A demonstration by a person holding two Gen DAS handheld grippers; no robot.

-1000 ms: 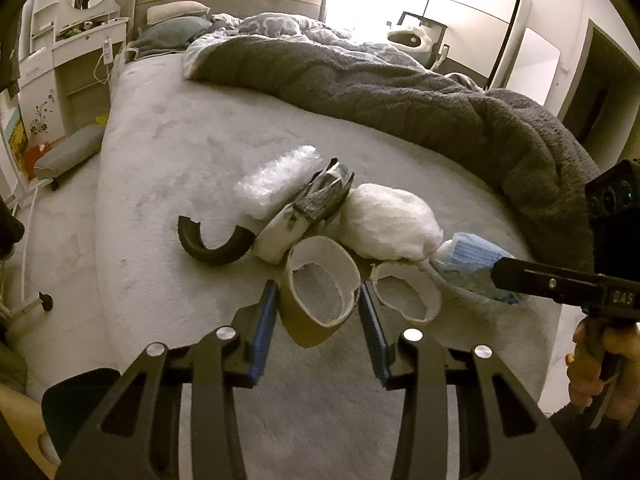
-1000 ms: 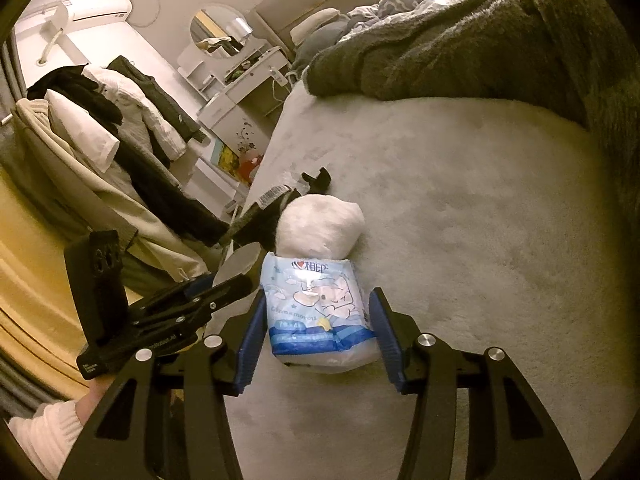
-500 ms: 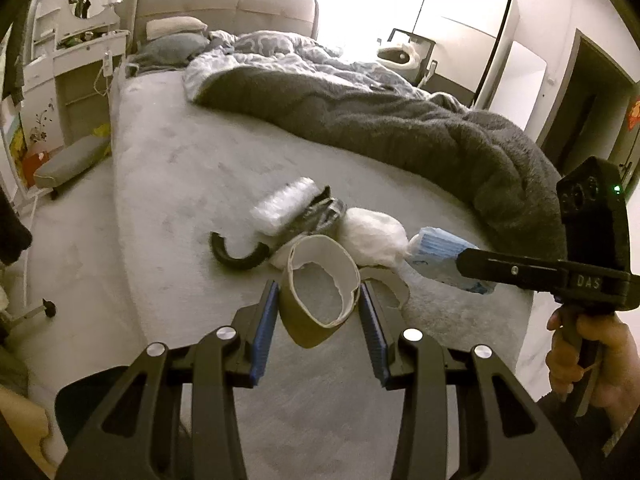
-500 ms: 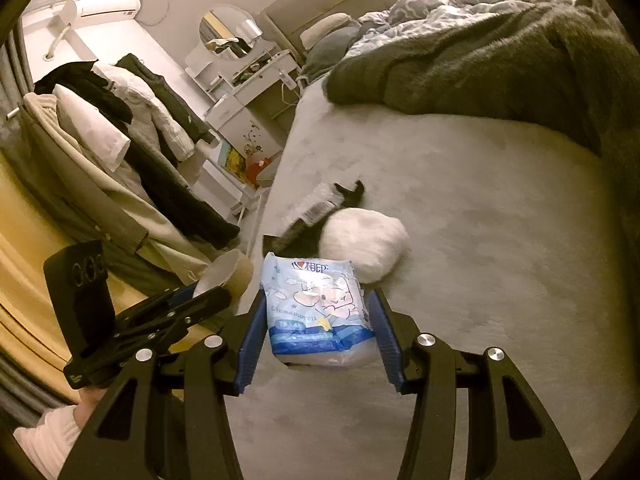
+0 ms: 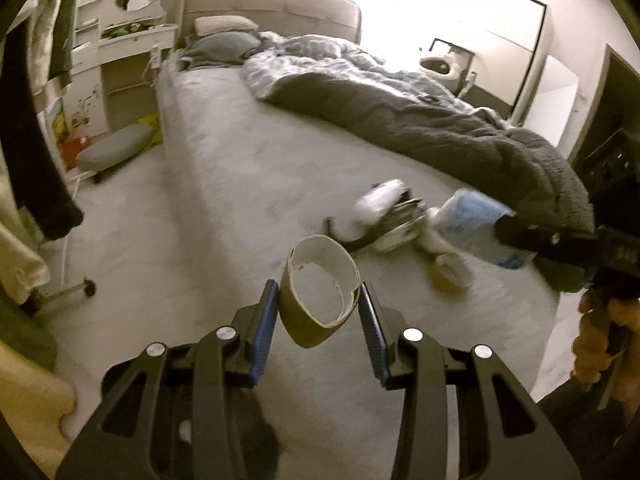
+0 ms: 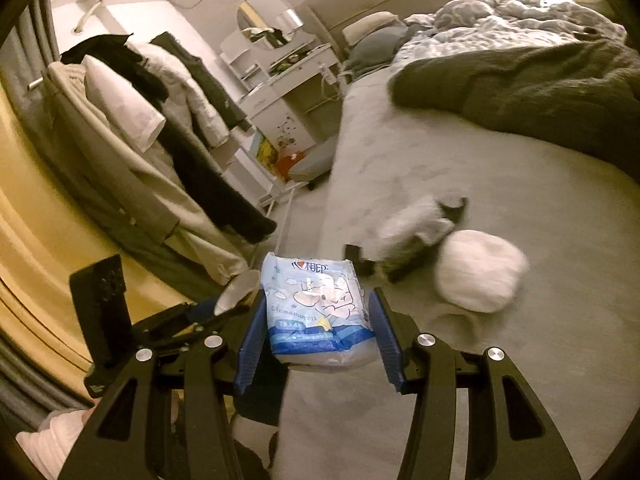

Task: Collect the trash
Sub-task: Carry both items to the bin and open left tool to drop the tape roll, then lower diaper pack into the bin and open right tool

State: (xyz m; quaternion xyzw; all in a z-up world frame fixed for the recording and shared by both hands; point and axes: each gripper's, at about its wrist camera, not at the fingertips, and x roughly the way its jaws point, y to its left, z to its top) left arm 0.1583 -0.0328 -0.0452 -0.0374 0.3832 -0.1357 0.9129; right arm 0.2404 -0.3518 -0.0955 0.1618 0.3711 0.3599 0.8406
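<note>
My left gripper [image 5: 319, 312] is shut on a brown tape roll core [image 5: 320, 292] and holds it above the foot of the bed. My right gripper [image 6: 318, 328] is shut on a blue and white tissue pack [image 6: 318, 308], also lifted; the pack shows in the left wrist view [image 5: 472, 224]. On the grey bed cover lie a white crumpled bag [image 6: 480, 276], a bubble-wrap piece with a dark wrapper [image 6: 416, 232] and a second paper ring [image 5: 450, 272]. The left gripper with its roll shows in the right wrist view [image 6: 236, 296].
A dark grey blanket [image 5: 440, 132] covers the far right of the bed. A clothes rack with coats [image 6: 168, 128] stands left of the bed. A white dresser [image 5: 116, 64] and a grey footstool [image 5: 116, 148] are by the bed's left side.
Both grippers have lifted and pulled back from the trash pile, carrying the tape core and the tissue pack. The pile now lies farther away.
</note>
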